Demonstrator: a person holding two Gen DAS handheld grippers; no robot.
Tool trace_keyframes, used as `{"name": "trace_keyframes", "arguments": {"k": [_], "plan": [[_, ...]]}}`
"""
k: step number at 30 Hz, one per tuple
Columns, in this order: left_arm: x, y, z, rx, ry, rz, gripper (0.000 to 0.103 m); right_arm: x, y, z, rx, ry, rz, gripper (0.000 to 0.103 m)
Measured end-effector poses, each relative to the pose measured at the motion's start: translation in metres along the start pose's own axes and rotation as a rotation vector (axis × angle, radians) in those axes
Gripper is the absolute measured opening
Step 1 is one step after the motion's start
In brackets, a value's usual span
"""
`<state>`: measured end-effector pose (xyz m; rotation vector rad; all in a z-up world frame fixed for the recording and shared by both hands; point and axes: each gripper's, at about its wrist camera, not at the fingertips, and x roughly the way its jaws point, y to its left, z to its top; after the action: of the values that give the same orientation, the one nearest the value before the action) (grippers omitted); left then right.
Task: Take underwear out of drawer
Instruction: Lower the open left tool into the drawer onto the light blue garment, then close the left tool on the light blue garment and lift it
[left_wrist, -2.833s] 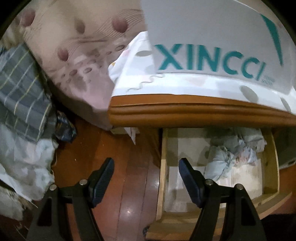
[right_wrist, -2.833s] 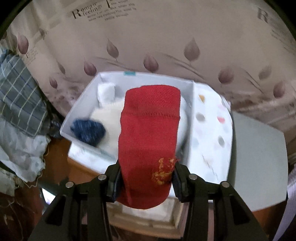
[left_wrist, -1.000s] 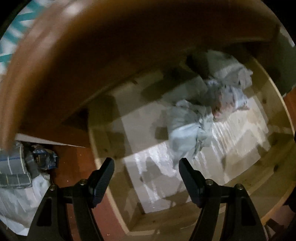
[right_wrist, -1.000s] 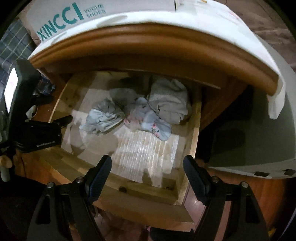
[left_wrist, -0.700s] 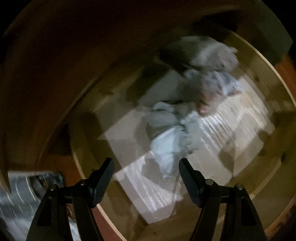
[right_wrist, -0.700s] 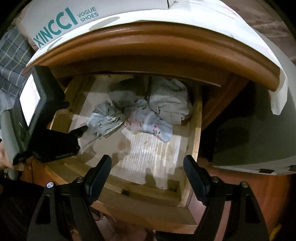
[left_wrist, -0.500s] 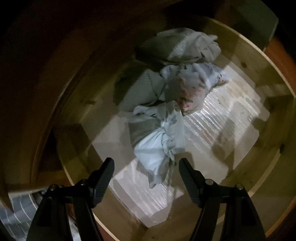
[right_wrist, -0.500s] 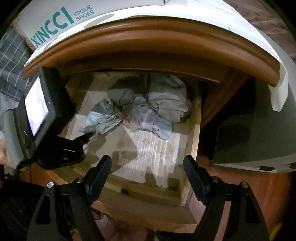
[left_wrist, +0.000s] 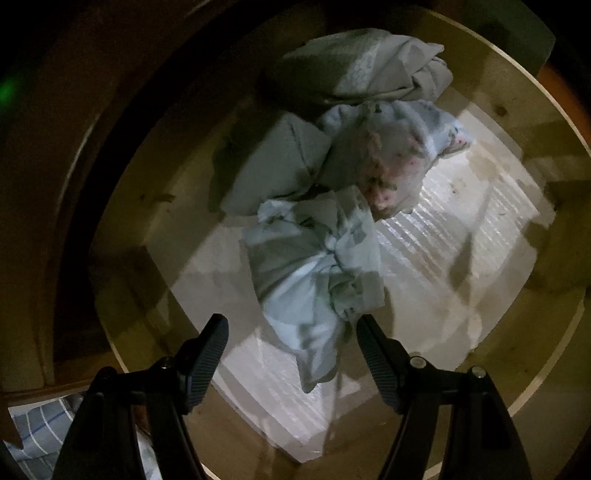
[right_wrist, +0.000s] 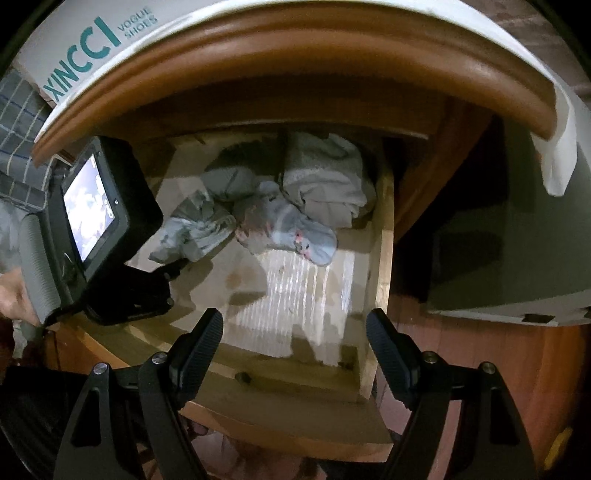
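The open wooden drawer (right_wrist: 376, 258) holds several crumpled pieces of underwear. A pale blue-grey piece (left_wrist: 317, 269) lies nearest my left gripper (left_wrist: 291, 332), which is open and inside the drawer, its fingers either side of the cloth's near end without closing on it. The same piece shows in the right wrist view (right_wrist: 195, 229). Behind it lie a floral pale piece (left_wrist: 391, 155), a grey folded piece (left_wrist: 273, 166) and a larger grey piece (left_wrist: 362, 66). My right gripper (right_wrist: 295, 332) is open and empty, above the drawer's front edge.
The drawer has a white ribbed liner (right_wrist: 303, 291). The nightstand's brown top edge (right_wrist: 295, 40) overhangs the drawer, with a white XINCCI shoe box (right_wrist: 96, 40) on it. The left gripper's camera body (right_wrist: 99, 218) fills the drawer's left side. Plaid cloth (right_wrist: 18, 122) lies at left.
My left gripper has gone down into the drawer and closed in on the pale blue-grey piece. My right gripper, which earlier held a red sock, is now empty and hovers over the drawer front.
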<state>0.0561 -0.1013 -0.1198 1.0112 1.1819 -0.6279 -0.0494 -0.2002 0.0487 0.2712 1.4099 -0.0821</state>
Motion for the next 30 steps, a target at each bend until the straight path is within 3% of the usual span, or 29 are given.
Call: {"name": "trace_keyframes", "arguments": {"k": [5,14,30], "plan": [[0.007,0.007,0.000,-0.020,0.002,0.000,0.074,0.009,-0.009,-0.002,0.066,0.039,0.004,0.077],[0.017,0.008,0.008,0.015,-0.006,-0.002,0.074,0.009,-0.011,-0.002,0.066,0.036,-0.009,0.077],[0.024,-0.009,0.057,0.143,0.020,-0.003,0.074,0.010,-0.008,-0.003,0.057,0.040,-0.007,0.077]]}}
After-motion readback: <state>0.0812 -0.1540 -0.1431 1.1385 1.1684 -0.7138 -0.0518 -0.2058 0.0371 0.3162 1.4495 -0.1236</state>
